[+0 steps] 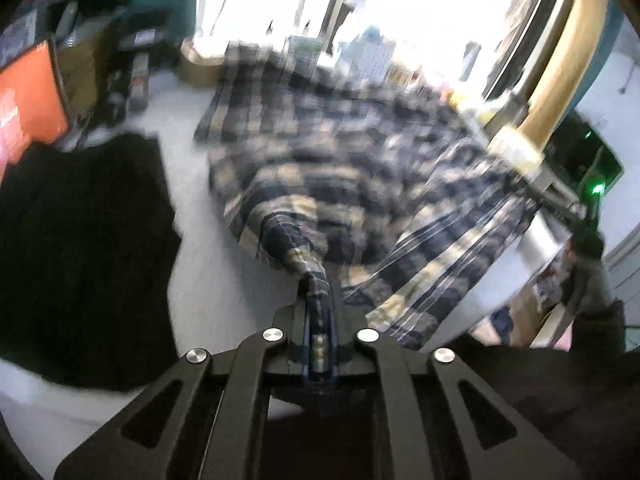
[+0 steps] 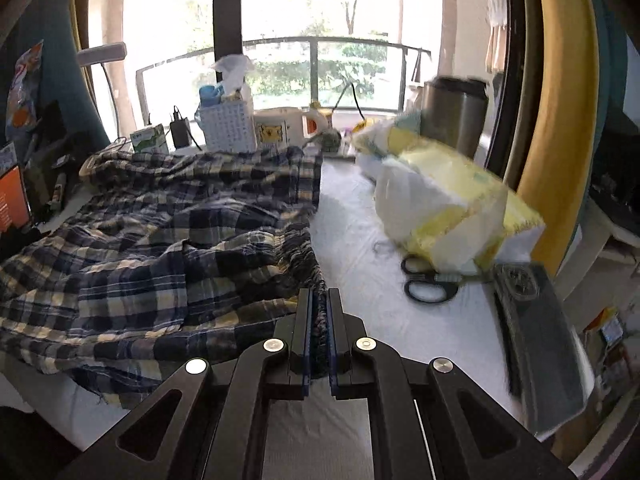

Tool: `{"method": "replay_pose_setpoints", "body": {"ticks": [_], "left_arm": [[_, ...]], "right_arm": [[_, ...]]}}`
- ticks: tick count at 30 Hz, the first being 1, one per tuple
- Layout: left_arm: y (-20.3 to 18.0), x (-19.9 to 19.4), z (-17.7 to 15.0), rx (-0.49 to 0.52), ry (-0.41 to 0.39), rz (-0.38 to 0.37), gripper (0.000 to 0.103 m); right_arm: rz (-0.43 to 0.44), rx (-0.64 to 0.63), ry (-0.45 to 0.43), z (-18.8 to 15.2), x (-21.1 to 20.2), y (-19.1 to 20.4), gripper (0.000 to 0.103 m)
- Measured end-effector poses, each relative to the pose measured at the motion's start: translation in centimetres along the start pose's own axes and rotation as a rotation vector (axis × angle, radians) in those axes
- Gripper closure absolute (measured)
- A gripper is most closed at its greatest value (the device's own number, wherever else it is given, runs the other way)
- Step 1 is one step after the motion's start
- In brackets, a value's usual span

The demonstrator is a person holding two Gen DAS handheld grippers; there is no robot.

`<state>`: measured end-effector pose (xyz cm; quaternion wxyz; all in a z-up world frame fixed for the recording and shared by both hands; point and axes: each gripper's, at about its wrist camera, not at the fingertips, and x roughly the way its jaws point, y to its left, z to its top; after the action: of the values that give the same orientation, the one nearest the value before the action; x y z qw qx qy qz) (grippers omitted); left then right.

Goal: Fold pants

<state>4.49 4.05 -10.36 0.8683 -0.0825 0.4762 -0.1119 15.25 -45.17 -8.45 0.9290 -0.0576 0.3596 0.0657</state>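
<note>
The plaid pants [image 2: 160,240], navy and cream check, lie rumpled on the white table [image 2: 352,216]. My right gripper [image 2: 319,300] is shut on the gathered elastic waistband at the pants' near right corner. In the left wrist view the pants [image 1: 340,152] are blurred and spread across the table, partly hanging over its right edge. My left gripper [image 1: 318,300] is shut on a bunched twist of the plaid cloth, lifted off the table.
A black garment [image 1: 80,260] lies at the left. An orange screen [image 1: 28,108] stands at far left. A yellow-white plastic bag [image 2: 448,208], black scissors [image 2: 428,284] and a dark device [image 2: 532,340] sit at the right. Boxes, tissues and a bottle [image 2: 228,120] line the window side.
</note>
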Motion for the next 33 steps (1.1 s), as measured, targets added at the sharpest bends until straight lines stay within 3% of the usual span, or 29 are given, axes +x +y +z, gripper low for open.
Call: {"method": "replay_pose_setpoints", "body": {"ticks": [3, 6, 8, 10, 13, 16, 20, 24, 25, 26, 29, 33], "left_arm": [[1.6, 2.0, -1.1, -0.043, 0.094, 0.054, 0.093], [2.7, 1.8, -1.4, -0.017, 0.117, 0.034, 0.09], [3.4, 1.2, -1.1, -0.004, 0.087, 0.064, 0.069], [4.5, 0.5, 0.9, -0.009, 0.0, 0.09, 0.054], [5.9, 1.2, 4.6, -0.024, -0.108, 0.101, 0.039], [7.3, 3.6, 7.6, -0.055, -0.131, 0.087, 0.037], [8.3, 7.2, 10.3, -0.044, -0.087, 0.121, 0.037], [7.2, 9.3, 10.6, -0.005, -0.049, 0.085, 0.037], [6.6, 9.5, 10.3, 0.014, -0.057, 0.094, 0.046], [6.0, 9.4, 10.0, 0.029, -0.064, 0.109, 0.069], [5.4, 8.8, 9.2, 0.049, -0.107, 0.146, 0.092], [6.1, 6.7, 9.1, 0.033, -0.195, 0.211, 0.095]], "right_arm": [[-0.012, 0.02, 0.038, -1.6, 0.6, -0.6, 0.097], [-0.035, 0.028, 0.061, -2.8, 0.6, -1.2, 0.097], [-0.033, 0.043, 0.068, -3.4, 0.3, -1.7, 0.097], [-0.023, 0.049, 0.074, -3.6, 0.2, -1.8, 0.097], [-0.023, 0.035, 0.079, -3.3, 0.2, -1.6, 0.097], [-0.021, 0.024, 0.08, -3.0, 0.2, -1.4, 0.097], [-0.005, 0.041, 0.078, -3.0, 0.3, -1.7, 0.097], [-0.005, 0.048, 0.075, -3.1, 0.5, -1.8, 0.095], [-0.007, 0.047, 0.072, -3.1, 0.5, -1.7, 0.094], [-0.007, 0.047, 0.07, -3.1, 0.6, -1.8, 0.094], [-0.01, 0.05, 0.073, -3.1, 0.7, -1.9, 0.093], [-0.013, 0.043, 0.074, -3.1, 0.7, -1.8, 0.093]]}}
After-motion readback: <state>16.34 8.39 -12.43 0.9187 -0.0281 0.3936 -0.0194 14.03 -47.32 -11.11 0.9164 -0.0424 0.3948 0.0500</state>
